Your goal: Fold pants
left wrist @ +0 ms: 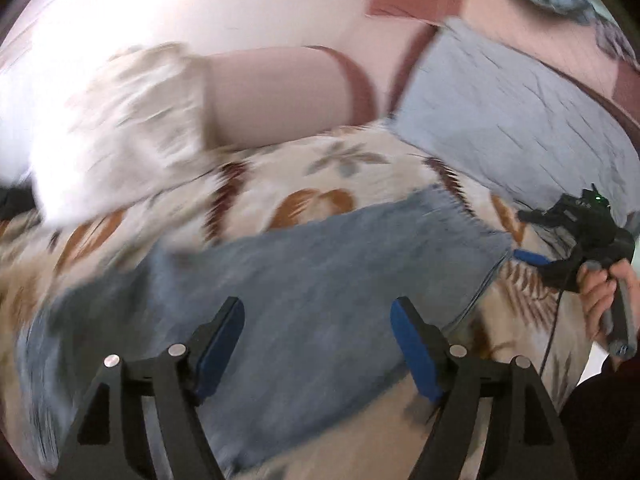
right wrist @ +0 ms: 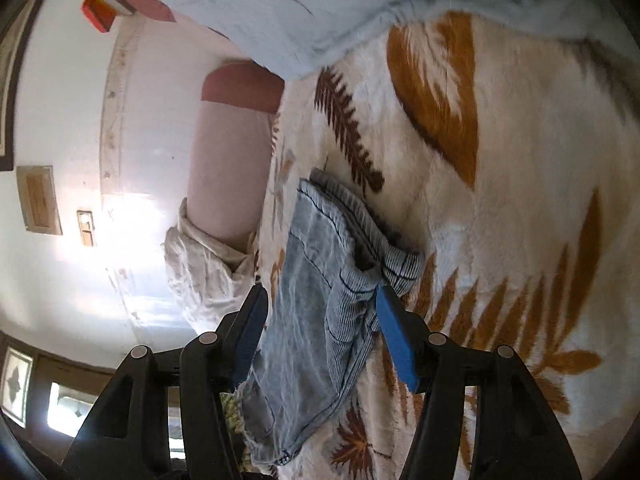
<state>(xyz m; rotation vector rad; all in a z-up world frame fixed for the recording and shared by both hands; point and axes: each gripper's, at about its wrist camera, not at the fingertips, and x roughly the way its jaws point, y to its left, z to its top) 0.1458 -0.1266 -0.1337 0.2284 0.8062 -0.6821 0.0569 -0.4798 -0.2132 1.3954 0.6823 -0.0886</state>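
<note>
a bed covered by a cream plush blanket with orange and brown leaf prints (right wrist: 520, 160) fills both views, with a pale blue quilted pillow (left wrist: 512, 120) lying at its head end and a crumpled white cloth (left wrist: 120, 128) beside the pink padded headboard (left wrist: 280, 96). the light blue denim pants (left wrist: 300, 280) lie flat on the blanket, spread lengthwise across the left wrist view; in the right wrist view their ribbed striped waistband (right wrist: 384, 240) is bunched and folded over on itself.

the left gripper (left wrist: 318, 344) hovers above the middle of the pants, its blue-padded fingers spread wide apart with denim showing between them and nothing pinched. the right gripper (right wrist: 320, 332) points along the pants from the waistband end, its fingers also spread wide, the fabric lying between them but not clamped. in the left wrist view the person's right hand (left wrist: 600, 296) wraps the grey handle, holding that gripper low and level at the edge of the pants. the left view is motion-blurred.
</note>
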